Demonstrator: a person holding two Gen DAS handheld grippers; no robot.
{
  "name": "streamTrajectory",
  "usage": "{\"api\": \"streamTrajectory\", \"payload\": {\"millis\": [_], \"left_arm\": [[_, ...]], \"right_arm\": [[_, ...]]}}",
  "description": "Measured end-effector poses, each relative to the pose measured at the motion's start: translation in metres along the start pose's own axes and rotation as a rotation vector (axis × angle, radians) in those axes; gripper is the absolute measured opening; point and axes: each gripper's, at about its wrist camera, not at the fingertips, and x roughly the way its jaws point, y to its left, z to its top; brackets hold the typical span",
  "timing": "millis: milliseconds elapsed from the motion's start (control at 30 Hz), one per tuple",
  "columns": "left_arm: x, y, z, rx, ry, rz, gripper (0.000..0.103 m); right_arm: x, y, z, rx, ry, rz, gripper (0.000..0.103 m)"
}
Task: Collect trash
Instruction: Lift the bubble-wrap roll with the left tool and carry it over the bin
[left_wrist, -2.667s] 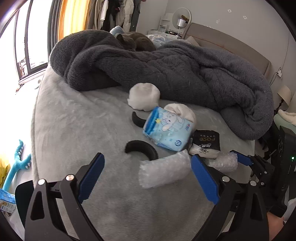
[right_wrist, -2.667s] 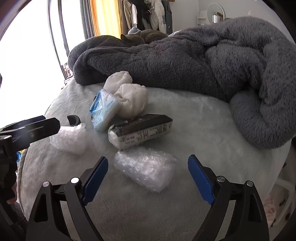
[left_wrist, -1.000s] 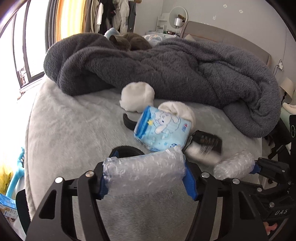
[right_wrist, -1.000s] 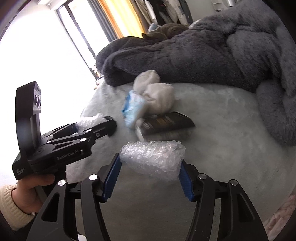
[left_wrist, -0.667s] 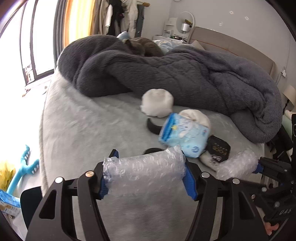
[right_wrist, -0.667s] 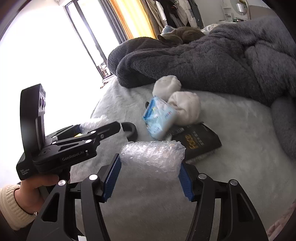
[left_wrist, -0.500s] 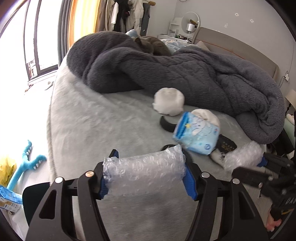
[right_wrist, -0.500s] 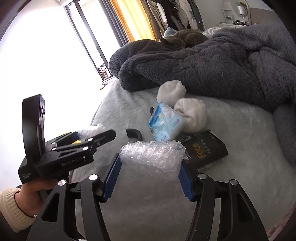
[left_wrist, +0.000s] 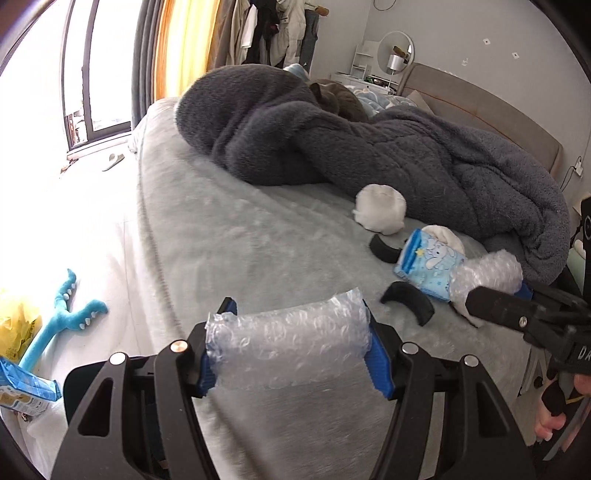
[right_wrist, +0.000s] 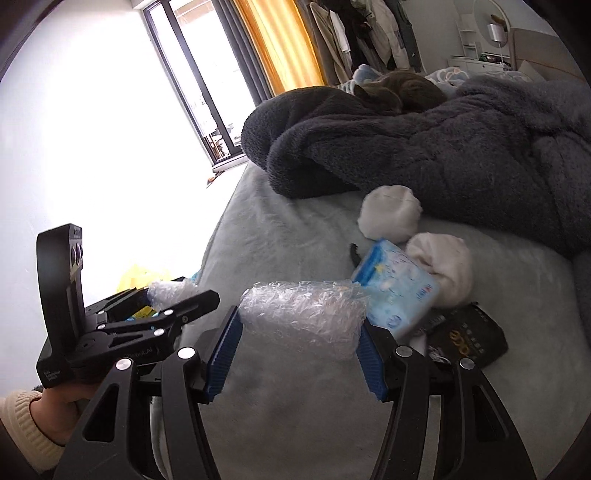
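Observation:
My left gripper (left_wrist: 291, 349) is shut on a roll of clear bubble wrap (left_wrist: 288, 339), held across its blue pads above the grey bed (left_wrist: 221, 236). My right gripper (right_wrist: 297, 345) is shut on a second bubble wrap bundle (right_wrist: 303, 308). In the left wrist view that bundle (left_wrist: 487, 275) shows at the right, ahead of the right gripper's black finger (left_wrist: 506, 310). On the bed lie a blue tissue pack (left_wrist: 424, 264), two white balled cloths (left_wrist: 380, 214) (right_wrist: 443, 271), a black packet (right_wrist: 465, 341) and black curved pieces (left_wrist: 408, 297).
A dark grey fleece blanket (left_wrist: 369, 147) is heaped across the bed with a cat (left_wrist: 336, 98) on top. On the floor at the left lie a teal toy (left_wrist: 62, 317), a yellow bag (left_wrist: 18, 325) and a blue packet (left_wrist: 22, 387). A bright window (right_wrist: 207, 81) stands beyond.
Both grippers, each holding its bubble wrap, have swung left toward the bed's edge and the floor. The bed items have drifted right in both views.

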Motion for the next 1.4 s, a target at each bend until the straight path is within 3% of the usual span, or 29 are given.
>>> {"api": "streamTrajectory", "payload": {"millis": [700, 1400], "left_arm": [[-0.012, 0.114, -0.031, -0.111, 0.091, 0.088, 0.067], [0.007, 0.217, -0.103, -0.189, 0.346, 0.177, 0.067]], "right_arm": [[0.057, 0.107, 0.029, -0.086, 0.018, 0.091, 0.060], [0.143, 0.199, 0.002, -0.189, 0.188, 0.173, 0.060]]}}
